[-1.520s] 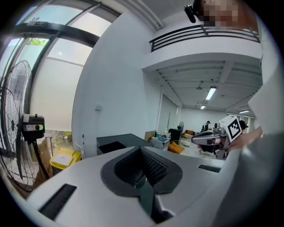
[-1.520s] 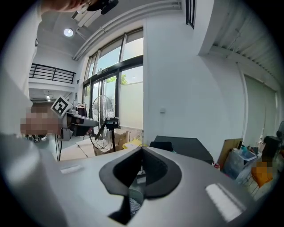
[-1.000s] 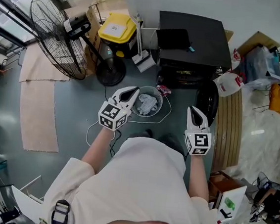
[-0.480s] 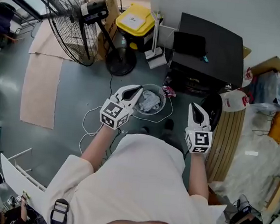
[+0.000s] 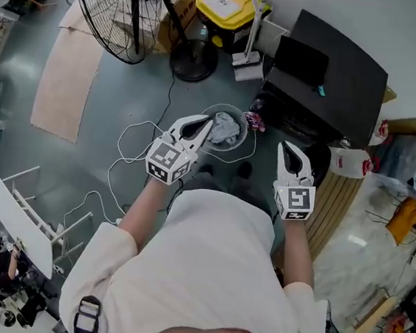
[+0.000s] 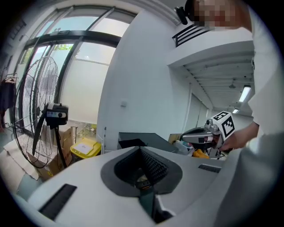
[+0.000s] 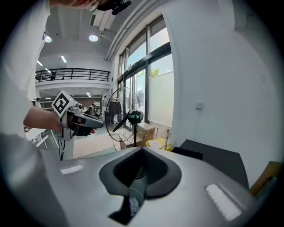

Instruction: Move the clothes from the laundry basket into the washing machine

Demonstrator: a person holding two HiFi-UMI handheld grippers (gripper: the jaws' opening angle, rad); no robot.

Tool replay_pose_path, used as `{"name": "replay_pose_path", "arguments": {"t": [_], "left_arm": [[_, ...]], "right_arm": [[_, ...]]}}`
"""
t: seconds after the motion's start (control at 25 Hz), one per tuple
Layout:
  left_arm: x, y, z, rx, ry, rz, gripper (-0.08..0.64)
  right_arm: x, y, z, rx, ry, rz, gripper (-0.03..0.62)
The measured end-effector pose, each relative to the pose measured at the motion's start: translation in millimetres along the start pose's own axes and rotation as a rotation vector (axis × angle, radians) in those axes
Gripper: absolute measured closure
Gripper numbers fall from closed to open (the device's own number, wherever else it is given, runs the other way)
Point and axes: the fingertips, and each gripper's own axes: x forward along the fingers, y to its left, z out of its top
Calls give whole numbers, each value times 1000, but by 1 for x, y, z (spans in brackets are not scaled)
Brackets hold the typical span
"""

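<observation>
Shifted toward 12 o'clock since a second ago, left claw [image 5: 208,123] and right claw [image 5: 287,146] are being held closed and empty near the laundry basket [image 5: 215,111], clothes [image 5: 226,131] inside, so wide opening before a deep pinch is being advised.

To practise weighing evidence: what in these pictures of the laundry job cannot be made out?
- Clothes in the basket: head view, too small to count or tell apart; the left gripper covers one edge.
- Washing machine: head view shows mostly its top; the drum inside is hidden.
- Floor at the feet: head view, hidden by the person's body.
</observation>
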Motion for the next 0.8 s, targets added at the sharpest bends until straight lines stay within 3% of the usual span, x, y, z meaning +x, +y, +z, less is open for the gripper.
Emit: {"name": "replay_pose_path", "arguments": {"t": [0.48,0.8], "left_arm": [[12,2,-45,-128,45,181,554],[11,14,-87,-168,89,272,554]], "right_arm": [[52,-10,-33,-6,84,229,581],[86,9,-69,-5,153,358,581]]}}
